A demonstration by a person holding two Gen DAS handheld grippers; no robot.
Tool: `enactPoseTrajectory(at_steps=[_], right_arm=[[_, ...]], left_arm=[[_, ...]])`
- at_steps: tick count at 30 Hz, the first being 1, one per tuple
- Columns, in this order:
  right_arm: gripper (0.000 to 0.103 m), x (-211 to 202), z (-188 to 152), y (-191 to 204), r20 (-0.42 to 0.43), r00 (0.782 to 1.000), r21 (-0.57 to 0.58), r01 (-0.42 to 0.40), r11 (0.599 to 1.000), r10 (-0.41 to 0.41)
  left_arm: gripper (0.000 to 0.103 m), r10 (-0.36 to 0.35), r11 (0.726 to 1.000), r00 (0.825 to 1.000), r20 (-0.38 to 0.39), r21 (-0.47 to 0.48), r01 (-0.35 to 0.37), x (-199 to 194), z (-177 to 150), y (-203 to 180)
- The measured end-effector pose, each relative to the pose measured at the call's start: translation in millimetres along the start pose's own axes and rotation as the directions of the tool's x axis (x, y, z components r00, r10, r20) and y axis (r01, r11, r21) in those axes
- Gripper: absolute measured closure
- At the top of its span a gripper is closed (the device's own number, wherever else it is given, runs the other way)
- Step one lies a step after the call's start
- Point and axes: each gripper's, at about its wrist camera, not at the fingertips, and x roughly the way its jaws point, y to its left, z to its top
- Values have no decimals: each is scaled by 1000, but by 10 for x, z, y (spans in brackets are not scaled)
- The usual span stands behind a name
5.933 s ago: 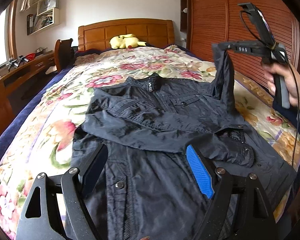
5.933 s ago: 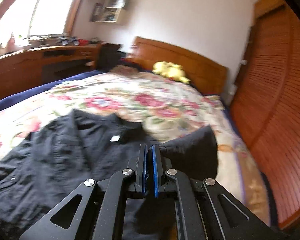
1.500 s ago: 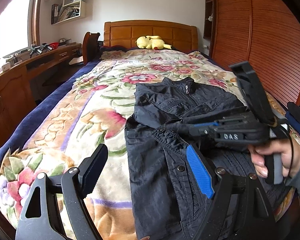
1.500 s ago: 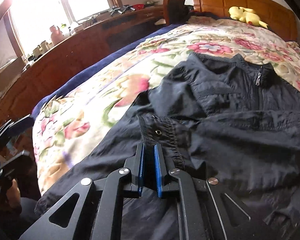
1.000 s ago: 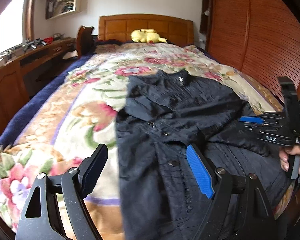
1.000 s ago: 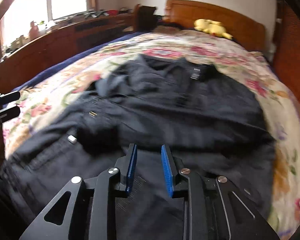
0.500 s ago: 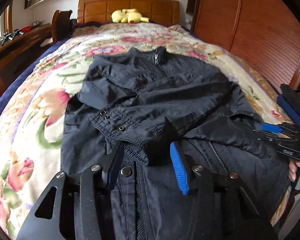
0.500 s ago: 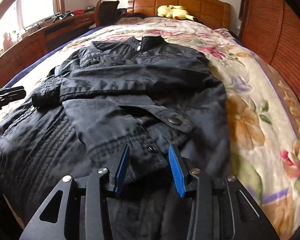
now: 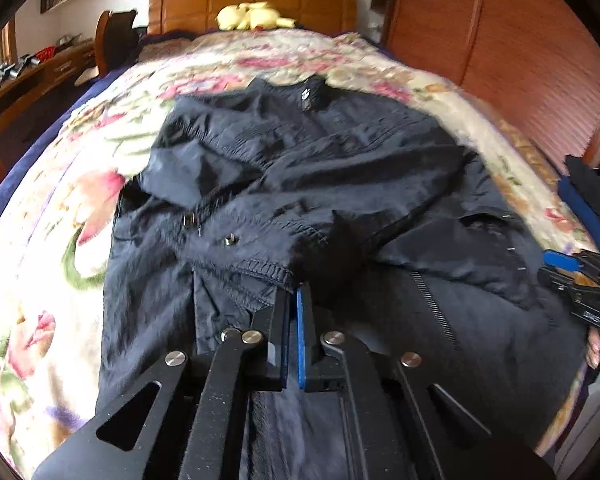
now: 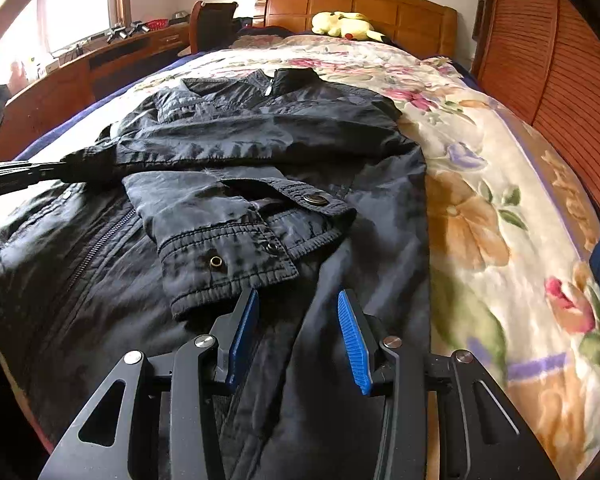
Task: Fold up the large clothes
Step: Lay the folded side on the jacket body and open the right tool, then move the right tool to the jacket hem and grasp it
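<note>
Left claw [image 9: 293, 300] is pinched together on the cuff [image 9: 260, 272] of the upper sleeve, likely to tidy it across the chest; right claw [image 10: 296, 320], fingers apart, hovers just short of the other cuff [image 10: 236, 256]; the jacket [image 10: 260, 140] lies front-up on the bed [image 10: 500, 200], sleeves crossed inward to narrow it.

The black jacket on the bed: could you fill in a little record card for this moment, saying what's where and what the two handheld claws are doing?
garment: black jacket, lying collar toward the headboard, both sleeves folded across its front
surface: floral bedspread
left gripper: shut on a sleeve cuff
right gripper: open, low over the jacket beside the other cuff, holding nothing
background: yellow plush toy by the wooden headboard
</note>
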Motion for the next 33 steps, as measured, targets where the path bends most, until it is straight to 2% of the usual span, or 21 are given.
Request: enactPoseTrajectory(at_steps=[4, 6, 7, 8, 9, 14, 18, 20, 24, 29, 33], right_arm=[[60, -228, 1, -14, 32, 999, 38, -17, 999, 16], [60, -358, -3, 5, 53, 998, 53, -26, 998, 23], [60, -435, -7, 26, 67, 997, 55, -30, 998, 26], [60, -507, -9, 50, 78, 997, 56, -31, 998, 27], [60, -564, -18, 79, 88, 996, 55, -33, 998, 28], [59, -876, -51, 206, 145, 989, 53, -51, 997, 43], [58, -1041, -71, 300, 175, 984, 39, -45, 998, 38], [56, -1109, -78, 333, 186, 982, 33, -41, 999, 34], [54, -1237, -102, 380, 215, 976, 23, -21, 1000, 16], [51, -1267, -133, 396, 222, 975, 20, -17, 1000, 12], [50, -1202, -142, 406, 208, 978, 11, 4, 1000, -6]], left_arm=[[99, -20, 999, 999, 39, 31, 19, -250, -74, -115], [98, 4, 997, 997, 71, 73, -9, -361, -85, -193], [93, 9, 996, 996, 87, 83, -16, -405, -79, -211], [81, 2, 996, 994, 111, 88, -12, -472, -81, -223], [77, -9, 996, 991, 136, 84, -3, -538, -82, -222], [76, -42, 997, 983, 179, 64, 31, -714, -57, -134], [76, -11, 998, 978, 207, 69, -4, -814, -109, -121], [71, -10, 998, 977, 214, 62, -3, -846, -131, -100], [71, -4, 998, 976, 219, 56, -8, -871, -139, -78], [71, 33, 997, 972, 232, 60, -48, -898, -154, -74], [71, 23, 999, 975, 222, 32, -31, -929, -192, 12]])
